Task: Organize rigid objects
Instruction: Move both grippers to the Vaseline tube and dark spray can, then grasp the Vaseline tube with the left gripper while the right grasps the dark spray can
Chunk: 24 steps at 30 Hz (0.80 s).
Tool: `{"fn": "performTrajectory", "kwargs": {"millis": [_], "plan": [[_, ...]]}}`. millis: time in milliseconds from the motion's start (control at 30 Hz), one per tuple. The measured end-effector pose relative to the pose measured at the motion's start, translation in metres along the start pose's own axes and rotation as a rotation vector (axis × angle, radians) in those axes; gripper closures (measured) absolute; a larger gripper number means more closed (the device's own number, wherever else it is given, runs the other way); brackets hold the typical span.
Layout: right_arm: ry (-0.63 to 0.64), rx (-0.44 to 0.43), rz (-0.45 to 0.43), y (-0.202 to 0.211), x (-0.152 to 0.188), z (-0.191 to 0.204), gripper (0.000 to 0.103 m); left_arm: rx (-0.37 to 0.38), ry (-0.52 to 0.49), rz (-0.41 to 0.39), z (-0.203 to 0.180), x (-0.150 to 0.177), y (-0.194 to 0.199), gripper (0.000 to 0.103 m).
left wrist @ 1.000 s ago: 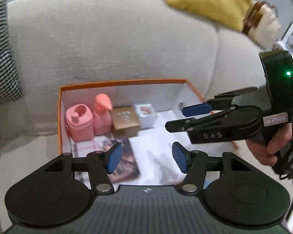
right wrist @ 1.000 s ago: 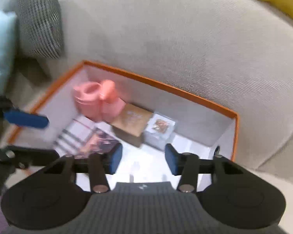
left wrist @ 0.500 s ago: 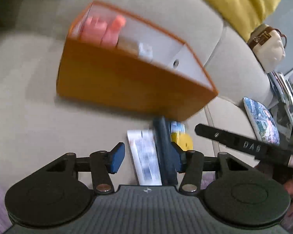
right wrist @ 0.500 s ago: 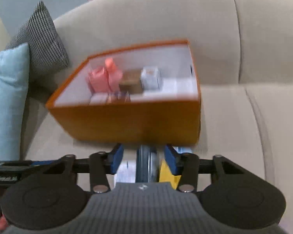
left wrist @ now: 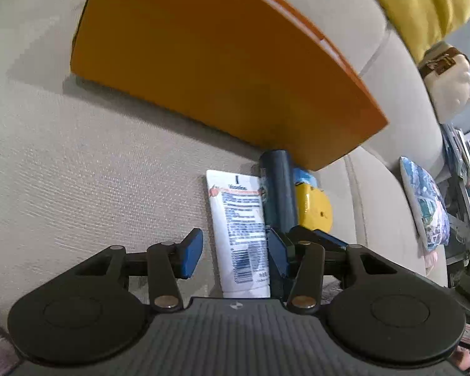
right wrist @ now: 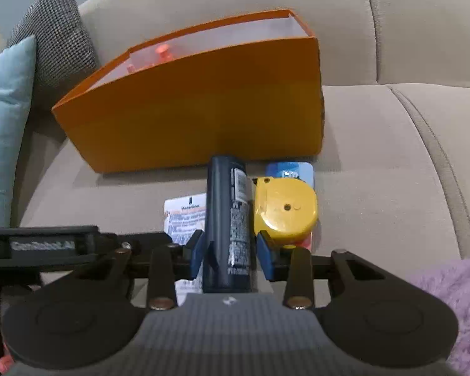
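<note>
The dark navy cylindrical bottle [right wrist: 227, 219] lies flat on the beige fabric sofa seat [right wrist: 376, 172], its long axis running straight away from the right tool [right wrist: 230, 252] toward the orange cardboard box [right wrist: 197, 116], whose near wall its far end almost touches. The right tool's blue pads stand apart on either side of the bottle's near half, close to its flanks but, as far as I can tell, not yet pressing. The left tool [left wrist: 235, 252] is also spread, straddling the white printed tube [left wrist: 239, 228] that lies parallel and just to the left of the bottle. To the bottle's right, touching or nearly so, sits a yellow rounded plastic tape-measure case [right wrist: 285, 208] on a blue card [right wrist: 293, 170]. So the right side is the nearer one for the bottle, and room is tight: the neighbours flank it closely and the other tool crowds the left pad. Closing squarely and lifting straight up before clearing the box wall looks safest.
</note>
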State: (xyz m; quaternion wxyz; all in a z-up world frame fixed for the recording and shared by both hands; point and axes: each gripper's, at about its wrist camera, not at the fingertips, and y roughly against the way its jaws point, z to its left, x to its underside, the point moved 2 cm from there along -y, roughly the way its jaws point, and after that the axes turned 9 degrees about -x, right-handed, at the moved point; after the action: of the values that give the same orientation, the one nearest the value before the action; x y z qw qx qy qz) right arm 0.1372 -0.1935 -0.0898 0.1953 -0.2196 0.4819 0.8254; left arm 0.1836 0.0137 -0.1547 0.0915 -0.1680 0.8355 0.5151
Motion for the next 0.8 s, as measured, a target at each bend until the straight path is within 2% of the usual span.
{"fn": "performTrajectory", "kwargs": {"millis": [100, 200, 433, 533, 667, 767, 800], "plan": [[0.007, -0.006, 0.019, -0.004, 0.001, -0.001, 0.07, -0.013, 0.02, 0.027, 0.004, 0.001, -0.01, 0.051], [0.003, -0.017, 0.022, -0.005, -0.003, -0.002, 0.07, -0.014, -0.005, 0.018, 0.002, 0.001, -0.013, 0.051], [-0.044, -0.046, 0.031, -0.006, -0.006, -0.009, 0.069, 0.02, 0.033, 0.011, 0.003, 0.001, -0.022, 0.051], [-0.055, -0.054, 0.031, -0.006, -0.007, -0.01, 0.069, 0.02, 0.031, -0.007, 0.001, 0.001, -0.023, 0.057], [-0.039, -0.049, 0.029, -0.005, -0.006, -0.008, 0.068, 0.022, 0.033, -0.035, -0.001, 0.001, -0.018, 0.075], [-0.003, -0.062, 0.036, -0.005, -0.005, -0.002, 0.071, -0.011, 0.012, -0.043, 0.001, 0.002, -0.007, 0.078], [0.011, -0.073, 0.037, -0.005, -0.004, 0.001, 0.078, -0.033, 0.002, -0.048, 0.004, 0.001, -0.002, 0.078]]}}
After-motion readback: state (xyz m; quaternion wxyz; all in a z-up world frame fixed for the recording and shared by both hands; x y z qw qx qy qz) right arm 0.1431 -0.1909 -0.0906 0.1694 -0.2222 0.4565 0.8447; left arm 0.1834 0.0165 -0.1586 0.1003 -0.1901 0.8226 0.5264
